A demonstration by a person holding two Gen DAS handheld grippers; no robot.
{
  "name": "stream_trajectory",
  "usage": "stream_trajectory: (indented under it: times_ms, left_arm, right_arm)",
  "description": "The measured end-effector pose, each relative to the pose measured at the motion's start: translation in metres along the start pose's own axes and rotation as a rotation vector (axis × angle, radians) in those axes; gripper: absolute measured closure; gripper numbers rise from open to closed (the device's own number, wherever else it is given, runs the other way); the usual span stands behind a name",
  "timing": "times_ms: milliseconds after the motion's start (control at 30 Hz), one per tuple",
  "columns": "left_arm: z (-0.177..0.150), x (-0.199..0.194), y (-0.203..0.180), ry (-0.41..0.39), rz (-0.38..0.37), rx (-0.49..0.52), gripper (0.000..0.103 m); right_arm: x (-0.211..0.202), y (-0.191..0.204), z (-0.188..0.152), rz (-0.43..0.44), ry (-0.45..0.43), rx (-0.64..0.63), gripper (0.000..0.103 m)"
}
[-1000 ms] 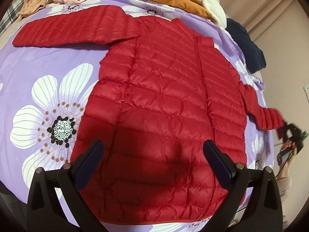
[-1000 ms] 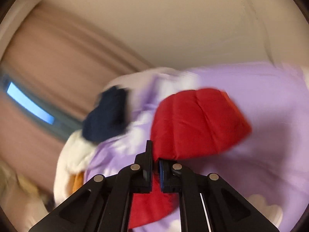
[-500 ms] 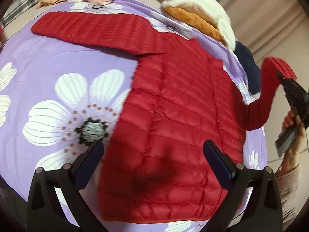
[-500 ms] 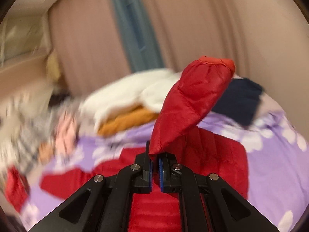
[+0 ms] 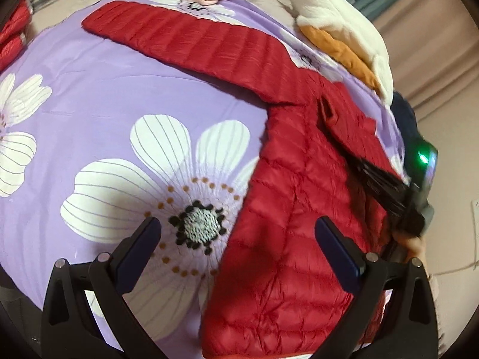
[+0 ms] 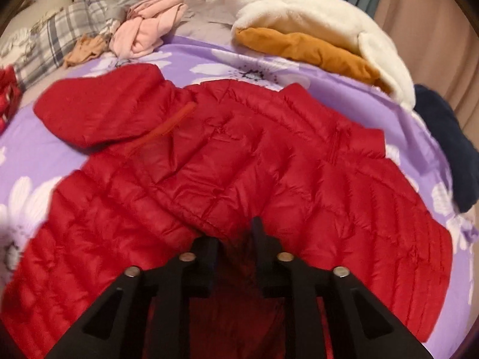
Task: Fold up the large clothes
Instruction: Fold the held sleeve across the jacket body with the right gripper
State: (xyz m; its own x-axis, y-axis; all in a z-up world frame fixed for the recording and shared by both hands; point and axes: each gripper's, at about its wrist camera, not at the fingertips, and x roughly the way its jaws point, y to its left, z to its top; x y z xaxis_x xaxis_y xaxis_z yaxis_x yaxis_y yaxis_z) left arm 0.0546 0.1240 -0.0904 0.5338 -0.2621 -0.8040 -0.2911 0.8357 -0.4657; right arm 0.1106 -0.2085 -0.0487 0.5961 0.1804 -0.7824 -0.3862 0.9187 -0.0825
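A red puffer jacket lies flat on the purple flowered bed cover. One sleeve stretches out to the far left. The other sleeve is folded across the chest, its cuff near the far shoulder. My right gripper sits low over the jacket's middle with its jaws opening. The folded sleeve's edge lies at its fingertips, and the pads are not pressing on it. In the left wrist view that right gripper is a blurred black shape over the jacket. My left gripper is open and empty above the jacket's near side edge.
A white fleece garment on an orange one lies at the back right, with a navy garment at the right bed edge. Pink clothes and plaid fabric sit at the back left. Curtains hang behind.
My right gripper swung the sleeve up and over onto the jacket's chest, and its jaws have parted. My left gripper drifted left, from over the jacket's middle to its side edge.
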Motion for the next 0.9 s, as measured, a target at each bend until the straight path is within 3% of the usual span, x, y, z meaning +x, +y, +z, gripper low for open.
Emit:
stream_trajectory:
  times_ms: [33, 67, 133, 233, 300, 367, 467, 567, 600, 700, 900]
  left_arm:
    - [0.003, 0.0, 0.004, -0.003, -0.012, -0.02, 0.0]
    - [0.006, 0.0, 0.009, -0.007, -0.026, -0.042, 0.0]
    - [0.015, 0.0, 0.02, -0.016, -0.059, -0.094, 0.0]
    - [0.033, -0.002, 0.036, -0.054, -0.096, -0.165, 0.0]
    - [0.046, -0.003, 0.046, -0.08, -0.136, -0.209, 0.0]
    - [0.059, -0.003, 0.058, -0.094, -0.183, -0.268, 0.0]
    - [0.075, -0.001, 0.078, -0.113, -0.244, -0.351, 0.0]
    - [0.092, 0.003, 0.102, -0.133, -0.281, -0.436, 0.0]
    - [0.096, 0.004, 0.108, -0.135, -0.297, -0.456, 0.0]
    - [0.112, 0.011, 0.129, -0.148, -0.334, -0.52, 0.0]
    - [0.146, 0.036, 0.153, -0.168, -0.381, -0.605, 0.0]
  right_arm:
    - [-0.012, -0.008, 0.002, 0.065, -0.012, 0.031, 0.053]
    - [-0.019, -0.011, 0.002, 0.096, -0.027, 0.045, 0.047]
    - [-0.042, -0.023, 0.007, 0.176, -0.086, 0.083, 0.047]
    - [-0.043, -0.029, 0.012, 0.23, -0.135, 0.156, 0.047]
    - [-0.028, -0.023, 0.018, 0.205, -0.143, 0.183, 0.053]
    - [-0.003, -0.012, 0.021, 0.174, -0.119, 0.186, 0.07]
    - [0.034, 0.006, 0.027, 0.135, -0.087, 0.161, 0.07]
    - [0.071, 0.016, 0.027, 0.106, 0.029, 0.129, 0.07]
    - [0.073, 0.018, 0.028, 0.099, 0.021, 0.12, 0.07]
    - [0.054, 0.01, 0.03, 0.144, -0.007, 0.162, 0.07]
    - [-0.019, -0.019, 0.007, 0.238, -0.161, 0.208, 0.07]
